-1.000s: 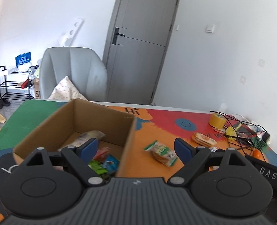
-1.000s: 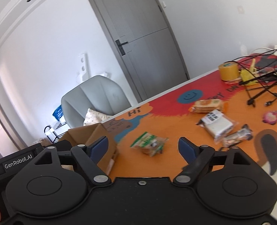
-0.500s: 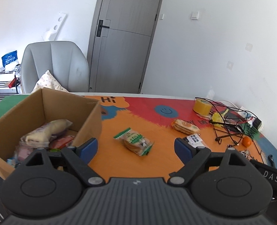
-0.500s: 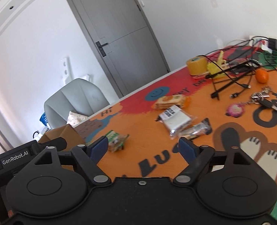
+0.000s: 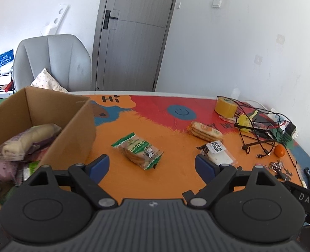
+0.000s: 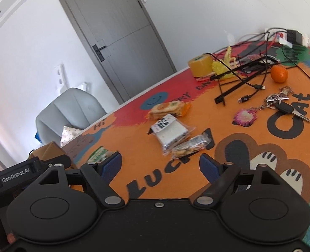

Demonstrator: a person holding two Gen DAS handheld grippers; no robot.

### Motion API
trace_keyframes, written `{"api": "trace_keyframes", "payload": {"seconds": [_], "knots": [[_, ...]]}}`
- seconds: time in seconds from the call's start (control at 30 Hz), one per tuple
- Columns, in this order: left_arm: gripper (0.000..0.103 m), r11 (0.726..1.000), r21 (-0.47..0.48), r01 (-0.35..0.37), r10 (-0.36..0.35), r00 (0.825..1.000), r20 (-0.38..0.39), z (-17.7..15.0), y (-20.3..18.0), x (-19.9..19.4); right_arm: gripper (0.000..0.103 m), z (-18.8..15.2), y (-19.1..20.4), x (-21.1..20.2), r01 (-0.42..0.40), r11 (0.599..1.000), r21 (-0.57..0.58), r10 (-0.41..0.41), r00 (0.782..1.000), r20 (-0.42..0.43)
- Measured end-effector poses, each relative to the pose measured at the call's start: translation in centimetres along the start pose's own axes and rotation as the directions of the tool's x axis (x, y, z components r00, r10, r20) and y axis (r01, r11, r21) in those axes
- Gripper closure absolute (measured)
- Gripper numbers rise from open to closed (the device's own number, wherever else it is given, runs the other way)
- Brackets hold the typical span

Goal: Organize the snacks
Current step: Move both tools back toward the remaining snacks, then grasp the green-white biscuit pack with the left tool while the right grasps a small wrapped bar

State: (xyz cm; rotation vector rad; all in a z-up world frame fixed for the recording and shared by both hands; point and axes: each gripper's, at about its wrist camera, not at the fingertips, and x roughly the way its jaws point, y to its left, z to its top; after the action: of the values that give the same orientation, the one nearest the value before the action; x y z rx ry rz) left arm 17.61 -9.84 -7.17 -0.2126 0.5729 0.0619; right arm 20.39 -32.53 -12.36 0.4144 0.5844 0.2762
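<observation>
Reaching for the loose snacks is the step you are working on, and four of them are lying on the colourful table mat outside the cardboard box. The green-striped biscuit pack is sitting nearest the box, just ahead of your left gripper, whose jaws are standing wide apart and holding nothing. Keep that spread and bring the pads down either side of the pack's short width, since the crinkly wrapper is likely to slide if you pinch only an edge.

Your right gripper is pointing toward the clear-wrapped white cake and the small oat bar touching it; its jaws are closing, yet nothing is between them. I would hold off narrowing further until the bar is framed, or you are risking shoving both packs along. The orange cracker pack is lying just beyond the cake.

The box is already holding several wrapped items, with a long pale bread pack on top, so aim for the free corner.

Farther right, a tangle of black cables, a yellow tape roll, a tangerine and a bunch of keys are crowding the mat; they are well apart from the snacks. The box wall itself is the nearest obstacle to your left pad.
</observation>
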Motion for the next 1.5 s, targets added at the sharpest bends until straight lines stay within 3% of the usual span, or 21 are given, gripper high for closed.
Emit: {"api": "trace_keyframes", "payload": {"seconds": [0.2, 0.6, 0.8, 1.17, 1.43, 1.5], "knots": [[0.015, 1.000, -0.013, -0.004, 0.003, 0.999, -0.034, 0.3, -0.2, 2.6, 0.060, 0.4, -1.6, 2.4, -0.008, 0.999, 0.053, 0.010, 0.999, -0.049], [0.016, 0.999, -0.020, -0.029, 0.027, 0.995, -0.094, 1.5, -0.2, 7.7, 0.061, 1.5, -3.0, 6.9, 0.059, 0.992, 0.108, -0.049, 0.994, -0.101], [0.016, 0.998, -0.034, -0.049, 0.045, 0.992, -0.119, 1.9, 0.2, 9.8, 0.068, 2.1, -3.0, 8.0, 0.085, 0.993, 0.085, -0.077, 0.992, -0.098], [0.018, 0.988, -0.047, -0.144, 0.139, 0.985, -0.099, 2.0, 0.4, 12.3, 0.068, 2.8, -3.1, 9.0, 0.100, 0.993, 0.067, -0.094, 0.991, -0.092], [0.019, 0.983, 0.012, -0.185, 0.185, 0.978, -0.098, 1.4, 0.0, 12.8, 0.069, 2.5, -2.9, 8.6, 0.120, 0.992, 0.048, -0.115, 0.989, -0.090], [0.025, 0.982, 0.016, -0.186, 0.187, 0.978, -0.091, 1.2, 0.1, 12.5, 0.070, 2.3, -2.8, 8.4, 0.122, 0.992, 0.039, -0.119, 0.989, -0.087]]}}
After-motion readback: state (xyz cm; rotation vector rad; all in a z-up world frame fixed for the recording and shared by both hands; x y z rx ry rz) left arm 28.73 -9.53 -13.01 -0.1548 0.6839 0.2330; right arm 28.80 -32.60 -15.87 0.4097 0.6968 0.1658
